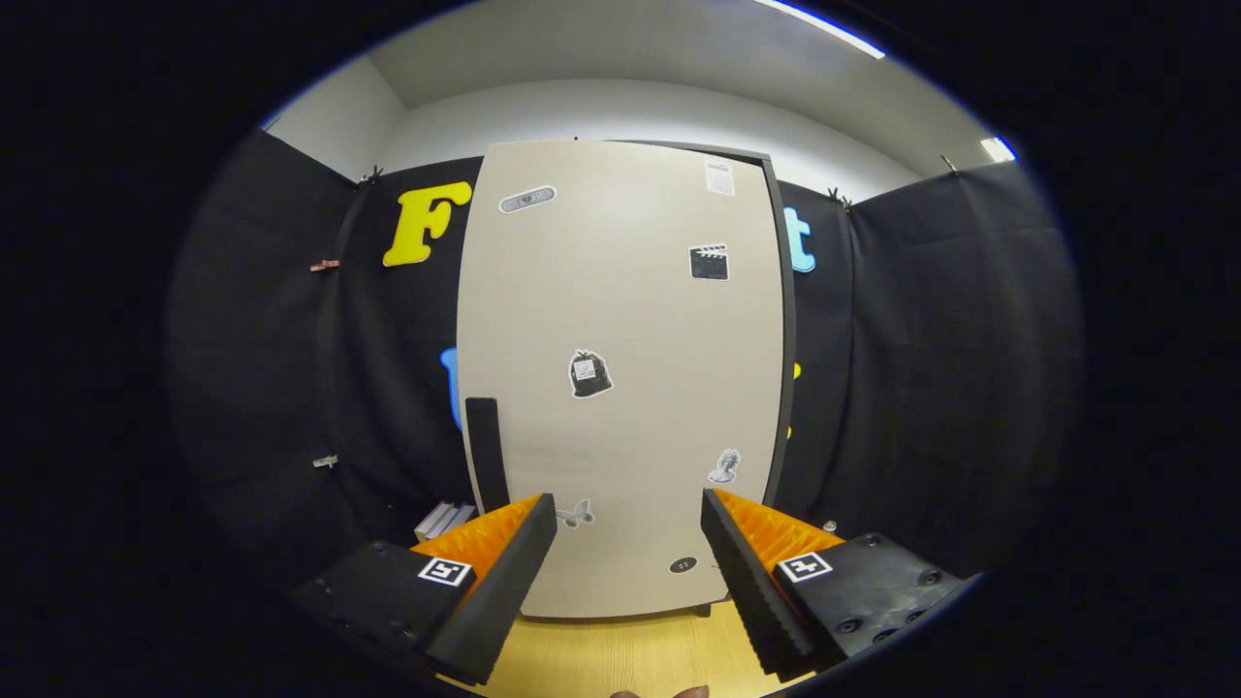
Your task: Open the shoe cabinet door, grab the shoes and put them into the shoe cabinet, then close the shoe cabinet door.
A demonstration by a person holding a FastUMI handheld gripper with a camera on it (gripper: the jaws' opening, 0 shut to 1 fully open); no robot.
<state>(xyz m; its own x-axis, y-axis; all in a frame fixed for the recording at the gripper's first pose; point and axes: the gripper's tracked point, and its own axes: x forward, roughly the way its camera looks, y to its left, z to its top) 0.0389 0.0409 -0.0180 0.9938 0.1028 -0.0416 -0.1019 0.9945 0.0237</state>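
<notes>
Straight ahead of the gripper stands the shoe cabinet, its pale door shut and facing the camera, on a light wooden floor.

Going from the left: black cloth wall hangs behind, with small clips pinned to it. Low down, just left of the cabinet's foot, some pale flat thing lies partly behind the left finger; what it is cannot be made out. A dark vertical handle sits near the door's left edge, its lower end cut off by the left finger's tip.

Across the door are several small stickers, too small to read. One low sticker sits just beside the left finger's tip; a dark oval mark lies near the door's bottom, between the fingers.

Along the door's right side a dark edge of the cabinet body shows; the cabinet's inside is hidden. The right finger covers the door's lower right corner.

Both fingers stand wide apart, holding nothing, pointing level at the door's lower half and not touching it. At the very bottom, between the fingers, a sliver of a person's hand is cut off.
</notes>
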